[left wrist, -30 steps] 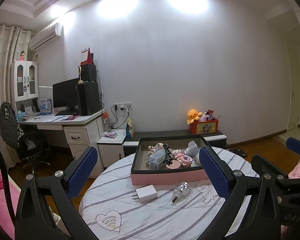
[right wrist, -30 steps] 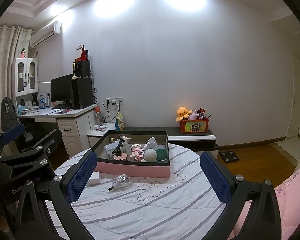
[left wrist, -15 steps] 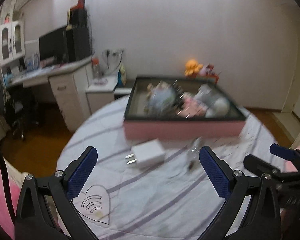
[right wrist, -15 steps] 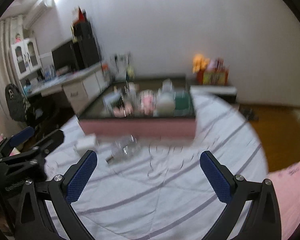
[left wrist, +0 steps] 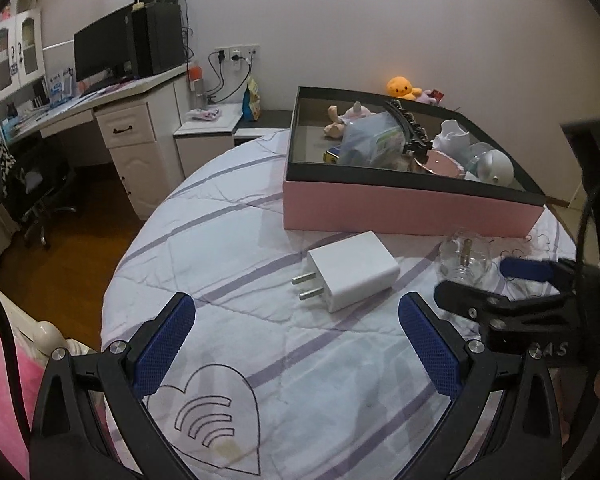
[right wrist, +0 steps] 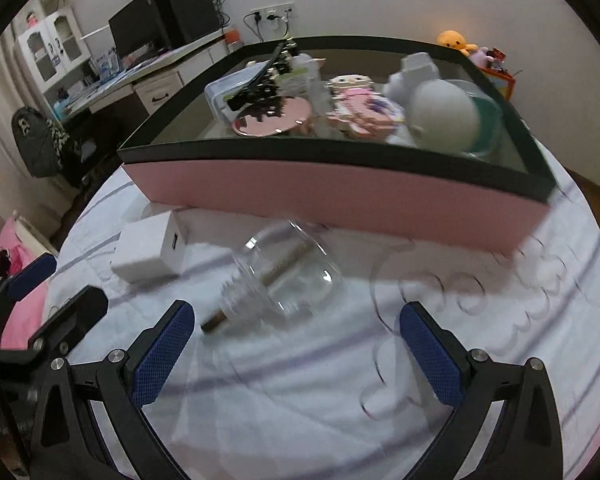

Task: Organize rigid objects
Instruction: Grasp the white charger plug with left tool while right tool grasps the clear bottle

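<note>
A white plug adapter (left wrist: 350, 274) lies on the quilted round table, just ahead of my open, empty left gripper (left wrist: 296, 344). It also shows in the right wrist view (right wrist: 150, 250). A clear glass bulb (right wrist: 278, 276) lies on its side just ahead of my open, empty right gripper (right wrist: 296, 344); it also shows in the left wrist view (left wrist: 464, 258). Behind both stands a pink box (left wrist: 400, 210) with a black rim (right wrist: 320, 146), holding several small items. The right gripper (left wrist: 516, 280) shows at the right of the left wrist view.
The table (left wrist: 220, 240) has a striped white cover with a heart drawing (left wrist: 208, 420). A desk with a monitor (left wrist: 100, 52) and drawers stands at the far left. An office chair (left wrist: 32, 184) is beside it. An orange plush (left wrist: 402, 88) sits behind the box.
Both grippers have moved forward and tilted down toward the table. The adapter and the bulb are now much closer; both grippers stay open.
</note>
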The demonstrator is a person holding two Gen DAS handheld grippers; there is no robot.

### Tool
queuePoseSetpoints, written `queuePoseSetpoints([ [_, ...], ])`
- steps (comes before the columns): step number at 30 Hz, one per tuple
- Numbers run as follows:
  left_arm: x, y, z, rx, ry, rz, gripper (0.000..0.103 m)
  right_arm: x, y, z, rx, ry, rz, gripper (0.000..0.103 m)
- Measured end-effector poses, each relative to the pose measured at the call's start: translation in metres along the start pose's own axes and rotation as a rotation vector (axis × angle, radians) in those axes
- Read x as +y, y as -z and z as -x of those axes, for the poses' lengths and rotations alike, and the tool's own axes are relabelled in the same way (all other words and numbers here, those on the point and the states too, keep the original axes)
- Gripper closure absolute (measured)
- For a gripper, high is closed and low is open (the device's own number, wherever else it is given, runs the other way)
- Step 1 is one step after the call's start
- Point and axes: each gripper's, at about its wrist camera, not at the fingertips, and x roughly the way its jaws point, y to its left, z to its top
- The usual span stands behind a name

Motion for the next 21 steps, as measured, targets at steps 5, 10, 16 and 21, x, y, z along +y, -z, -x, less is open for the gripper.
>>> queuePoseSetpoints([
  [5,-0.001,-0.002,-0.010,0.025,-0.005,-0.010,0.000,0.001,-0.010,-0.013,0.014,0.041,0.010,0.005],
  [10,-0.014,-0.005,-0.021,0.062,0.022,-0.046,0.000,0.001,-0.007,-0.005,-0.026,0.120,0.023,0.049],
  [16,-0.033,-0.017,-0.041,0.120,0.005,-0.073,0.000,-0.018,0.005,0.015,-0.056,0.086,-0.012,0.053],
  [21,-0.042,-0.025,-0.066,0.179,-0.023,-0.054,0.016,-0.029,0.014,0.027,-0.082,0.081,-0.033,0.053],
])
